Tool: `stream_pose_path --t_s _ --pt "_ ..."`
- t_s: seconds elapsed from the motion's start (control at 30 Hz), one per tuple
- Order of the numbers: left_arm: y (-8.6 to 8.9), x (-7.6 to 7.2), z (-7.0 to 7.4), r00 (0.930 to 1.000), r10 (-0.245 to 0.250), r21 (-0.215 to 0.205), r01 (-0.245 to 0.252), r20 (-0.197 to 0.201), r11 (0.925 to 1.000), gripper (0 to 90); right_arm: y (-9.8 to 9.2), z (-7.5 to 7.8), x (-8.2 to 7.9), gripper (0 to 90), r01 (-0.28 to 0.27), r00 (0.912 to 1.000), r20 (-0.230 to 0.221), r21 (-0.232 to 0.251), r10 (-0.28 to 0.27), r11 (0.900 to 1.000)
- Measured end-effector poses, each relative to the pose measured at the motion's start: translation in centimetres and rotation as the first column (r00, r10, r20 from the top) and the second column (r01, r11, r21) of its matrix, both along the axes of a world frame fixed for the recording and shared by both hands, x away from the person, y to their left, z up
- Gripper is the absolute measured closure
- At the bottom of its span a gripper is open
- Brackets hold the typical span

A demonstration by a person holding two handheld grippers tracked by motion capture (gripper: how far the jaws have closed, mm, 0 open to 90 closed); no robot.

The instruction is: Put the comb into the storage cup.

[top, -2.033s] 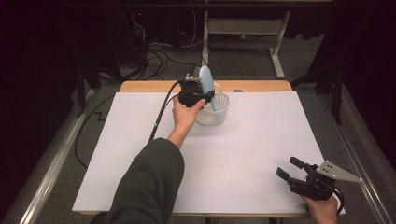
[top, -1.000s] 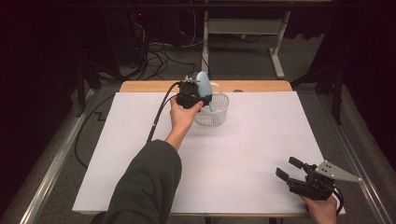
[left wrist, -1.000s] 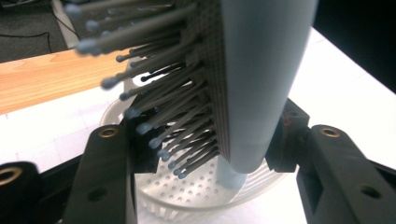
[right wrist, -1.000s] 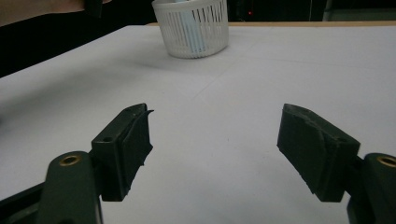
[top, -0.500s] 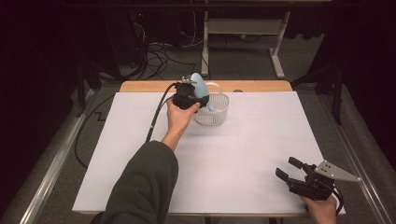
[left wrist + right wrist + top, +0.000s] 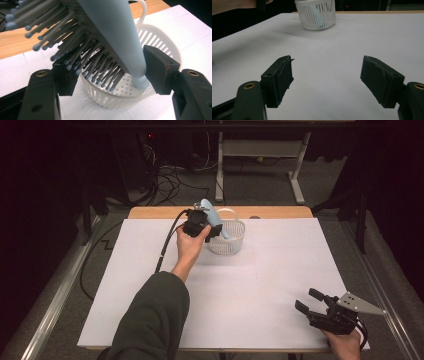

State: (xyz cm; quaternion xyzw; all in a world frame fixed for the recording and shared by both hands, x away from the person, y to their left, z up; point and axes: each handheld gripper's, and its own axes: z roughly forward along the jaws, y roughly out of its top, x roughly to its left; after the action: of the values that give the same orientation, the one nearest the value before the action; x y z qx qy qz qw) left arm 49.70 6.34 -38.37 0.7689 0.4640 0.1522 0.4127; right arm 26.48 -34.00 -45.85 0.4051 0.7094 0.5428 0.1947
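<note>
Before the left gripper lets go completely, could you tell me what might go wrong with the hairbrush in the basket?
1. The hairbrush stands handle-down in the small white basket, most of it above the rim. The left gripper jaws have just been opening, so it could tip out.
2. The bristles lie against one pad and might snag on withdrawal, dragging the light basket.

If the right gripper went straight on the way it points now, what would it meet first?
Most likely the white basket. The right gripper, jaws open, looks level across the bare white table toward it, with nothing between. The basket sits a little left of centre, so depth leaves some doubt.
</note>
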Motion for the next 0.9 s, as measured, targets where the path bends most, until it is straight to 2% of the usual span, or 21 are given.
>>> stream_pose_path --t_s 0.23,0.4,0.6,0.9 --pt "0.2 0.0 0.0 0.9999 -0.012 0.01 0.012 -0.004 0.9999 34.1 0.0 0.0 0.0 26.3 -0.003 1.0 0.0 -0.001 0.003 1.0" --pt "0.6 -0.2 -0.3 0.9998 -0.019 -0.015 0.019 0.002 0.9997 34.0 0.0 0.0 0.0 26.3 -0.005 1.0 -0.002 0.0 0.005 1.0" --pt "1.3 -0.2 -0.9 0.9997 -0.025 -0.011 0.024 -0.008 0.9996 32.1 0.1 0.0 0.0 26.3 -0.006 1.0 -0.004 -0.001 0.006 1.0" --pt "1.3 -0.4 -0.8 0.9989 -0.047 -0.018 0.047 0.0 0.9987 30.0 0.0 0.0 0.0 26.4 -0.005 1.0 -0.004 0.0 0.005 1.0"
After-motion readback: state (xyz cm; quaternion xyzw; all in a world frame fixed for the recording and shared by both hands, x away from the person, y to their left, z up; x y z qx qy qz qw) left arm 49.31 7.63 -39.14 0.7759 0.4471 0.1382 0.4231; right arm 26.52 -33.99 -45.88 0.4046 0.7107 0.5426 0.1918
